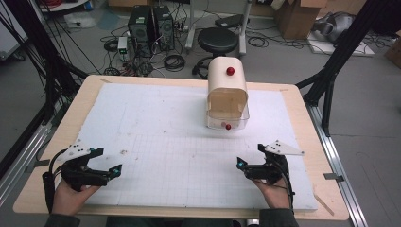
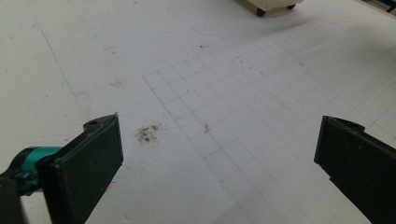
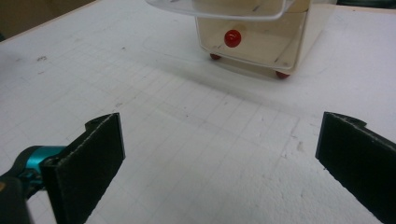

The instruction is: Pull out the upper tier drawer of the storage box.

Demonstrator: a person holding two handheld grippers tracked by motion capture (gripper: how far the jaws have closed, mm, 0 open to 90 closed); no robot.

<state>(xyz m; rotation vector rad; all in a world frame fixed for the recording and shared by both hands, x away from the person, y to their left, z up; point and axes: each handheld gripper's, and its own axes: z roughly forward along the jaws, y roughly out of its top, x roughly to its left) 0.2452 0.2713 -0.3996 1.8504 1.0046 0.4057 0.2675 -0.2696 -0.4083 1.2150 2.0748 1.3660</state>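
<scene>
I hold my left gripper and my right gripper low over the white gridded foam board, both spread wide and empty. The cream bread-bin-shaped box with red knobs stands at the board's far side, well apart from both.

Left gripper low at near left, jaws wide apart, nothing between, held by left hand. Right gripper near right, jaws spread wide, nothing between, held by right hand. Both well apart.
</scene>
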